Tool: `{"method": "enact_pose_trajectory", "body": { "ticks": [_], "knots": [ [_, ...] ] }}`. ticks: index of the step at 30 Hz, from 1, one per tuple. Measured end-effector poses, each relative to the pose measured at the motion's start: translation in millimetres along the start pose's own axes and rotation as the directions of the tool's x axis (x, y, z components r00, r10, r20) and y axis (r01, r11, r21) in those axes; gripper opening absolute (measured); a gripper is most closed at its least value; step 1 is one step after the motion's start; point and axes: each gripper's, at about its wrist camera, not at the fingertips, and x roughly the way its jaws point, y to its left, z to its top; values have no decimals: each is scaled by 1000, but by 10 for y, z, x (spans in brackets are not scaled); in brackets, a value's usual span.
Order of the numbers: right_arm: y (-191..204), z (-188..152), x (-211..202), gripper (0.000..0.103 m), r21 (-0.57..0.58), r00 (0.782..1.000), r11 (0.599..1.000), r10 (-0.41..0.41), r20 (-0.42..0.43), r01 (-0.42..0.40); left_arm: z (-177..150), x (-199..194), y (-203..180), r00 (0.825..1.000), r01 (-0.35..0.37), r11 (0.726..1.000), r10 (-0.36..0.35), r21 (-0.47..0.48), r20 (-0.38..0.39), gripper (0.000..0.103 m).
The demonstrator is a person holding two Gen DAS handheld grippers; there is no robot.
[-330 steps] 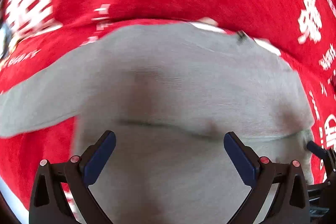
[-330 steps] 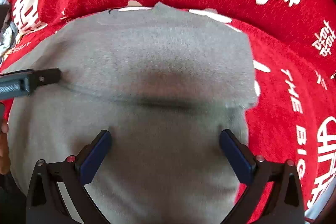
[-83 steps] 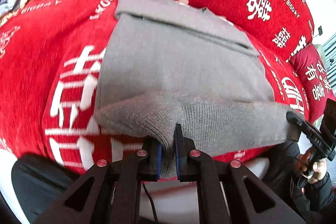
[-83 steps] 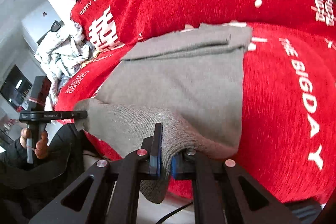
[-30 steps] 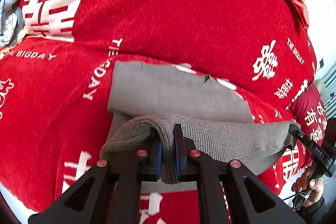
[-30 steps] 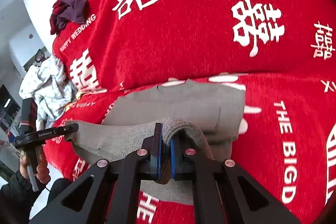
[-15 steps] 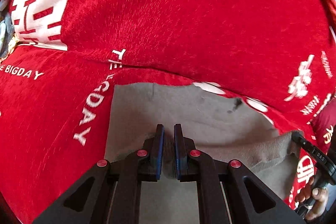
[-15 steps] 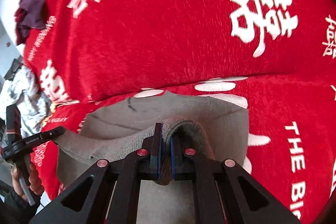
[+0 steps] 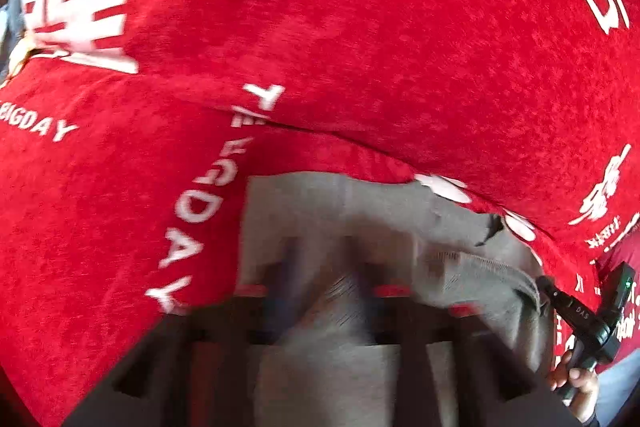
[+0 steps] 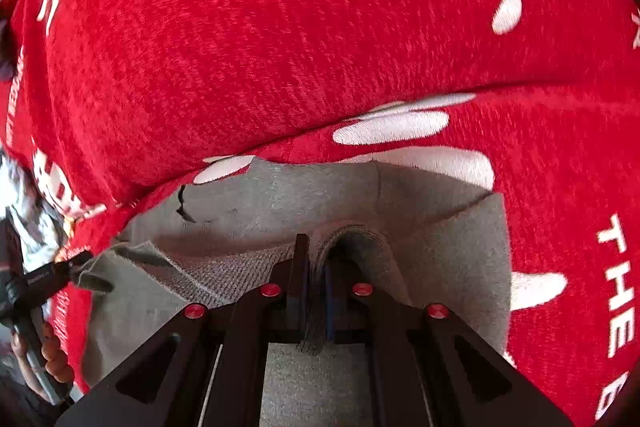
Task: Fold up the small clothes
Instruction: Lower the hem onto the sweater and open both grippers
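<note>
1. Since a second ago, both tools have carried the near hem of the grey knit garment (image 10: 248,203) forward, over its far half on the red printed cover (image 10: 280,27).
2. Right tool (image 10: 316,279) is clenched on the hem fold.
3. Left tool (image 9: 320,291) is motion-blurred; I cannot tell its state.
4. Soft, light and limp, it probably handles best pinched at the hem corners.
</note>
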Motion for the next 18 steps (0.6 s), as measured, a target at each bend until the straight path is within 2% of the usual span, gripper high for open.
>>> {"method": "enact_pose_trajectory", "body": {
  "ticks": [1, 2, 4, 7, 9, 11, 13, 14, 15, 16, 18],
  "knots": [
    [-18, 10, 30, 7, 9, 1000, 1000, 2, -6, -2, -24, -52, 40, 1000, -20, 1000, 20, -11, 23, 95],
    [-24, 33, 58, 7, 18, 1000, 1000, 0, -14, 1, -65, -142, 67, 996, -34, 999, 35, -18, 79, 100],
    [-9, 69, 89, 7, 20, 1000, 1000, -6, -24, 6, -98, -212, 40, 993, -32, 999, 31, 10, 112, 100],
    [11, 151, 164, 8, 31, 998, 999, -6, -69, 9, -117, -123, -112, 998, -26, 996, 21, 87, 63, 100],
    [-6, 196, 175, 10, 50, 994, 999, 6, -106, 0, -127, 8, -256, 999, -43, 983, 40, 179, 22, 100],
    [-11, 216, 77, 14, 37, 995, 999, 27, -98, -23, -148, 176, -397, 997, -76, 958, 82, 275, -10, 100],
    [-18, 221, -125, 30, 4, 998, 999, 38, -54, -38, -155, 324, -449, 993, -96, 942, 113, 321, -34, 100],
    [-22, 223, -196, 62, -10, 999, 999, 33, -37, -34, -166, 388, -451, 992, -96, 938, 119, 333, -49, 100],
    [-42, 219, -324, 84, -35, 999, 999, 34, 0, -34, -175, 465, -443, 990, -88, 936, 120, 341, -72, 100],
    [-76, 214, -455, 86, -58, 998, 998, 40, 45, -38, -181, 495, -429, 989, -83, 935, 119, 344, -83, 100],
    [-147, 231, -607, 86, -99, 997, 995, 18, 73, -11, -195, 579, -416, 987, -68, 934, 114, 351, -112, 100]
  ]
}}
